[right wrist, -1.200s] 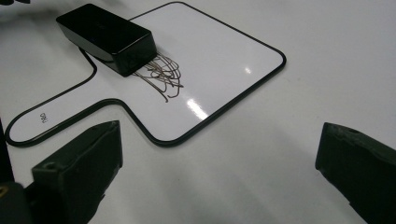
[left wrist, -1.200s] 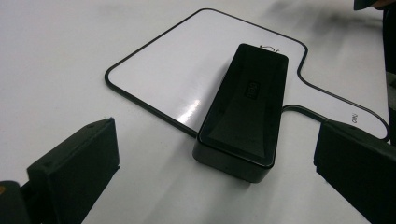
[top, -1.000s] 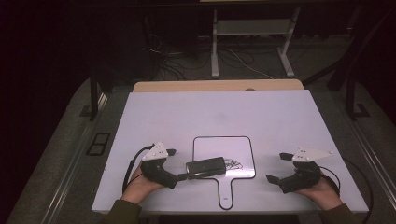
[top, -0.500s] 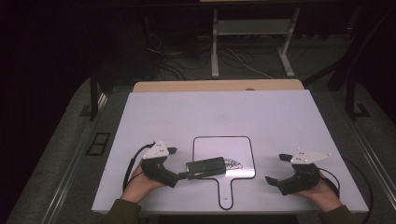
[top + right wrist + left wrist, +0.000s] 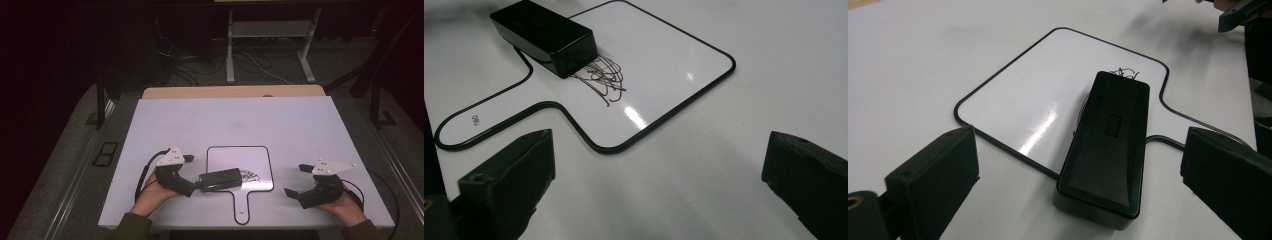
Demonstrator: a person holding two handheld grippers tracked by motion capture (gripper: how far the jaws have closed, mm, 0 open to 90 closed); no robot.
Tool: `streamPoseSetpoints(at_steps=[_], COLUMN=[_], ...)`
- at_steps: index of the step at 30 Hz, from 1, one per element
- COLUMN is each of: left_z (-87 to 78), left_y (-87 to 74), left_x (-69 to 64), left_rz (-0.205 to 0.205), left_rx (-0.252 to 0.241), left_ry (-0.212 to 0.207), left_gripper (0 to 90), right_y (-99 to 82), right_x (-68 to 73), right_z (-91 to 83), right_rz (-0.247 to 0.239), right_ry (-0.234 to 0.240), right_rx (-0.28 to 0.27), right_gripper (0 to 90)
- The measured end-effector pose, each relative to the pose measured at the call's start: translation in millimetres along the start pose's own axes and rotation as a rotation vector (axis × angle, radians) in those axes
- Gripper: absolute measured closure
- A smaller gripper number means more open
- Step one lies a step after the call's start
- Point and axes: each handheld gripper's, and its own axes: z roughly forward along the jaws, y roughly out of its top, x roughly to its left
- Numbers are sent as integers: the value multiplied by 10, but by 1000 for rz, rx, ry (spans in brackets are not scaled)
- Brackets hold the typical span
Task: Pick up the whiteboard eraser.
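Observation:
A small paddle-shaped whiteboard with a black rim lies flat near the table's front edge, its handle pointing toward me. A black block eraser rests on its lower left part, beside a dark scribble. My left gripper stands open, and the near end of the eraser lies between its jaws without touching them. My right gripper rests open on the table right of the board, with nothing between its fingers. From the right gripper view, the scribble runs out from under the eraser.
The white tabletop stretches far beyond the board, with a wooden strip along its back edge. Behind it on the dark floor stand metal legs and loose cables. A black frame lies left of the table.

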Motion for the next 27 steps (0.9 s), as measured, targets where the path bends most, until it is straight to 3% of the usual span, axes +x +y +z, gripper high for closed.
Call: streamPoseSetpoints(at_steps=[14,27], left_z=[126,261], left_y=[135,291], left_x=[-29,-31], left_rz=[19,44], left_rx=[-5,0], left_ry=[-7,-42], left_gripper=[0,0], right_y=[-4,-11], right_x=[5,4], right_z=[18,27], right_rz=[3,9], right_ry=[-1,3], right_rx=[-2,-12], right_gripper=[0,0])
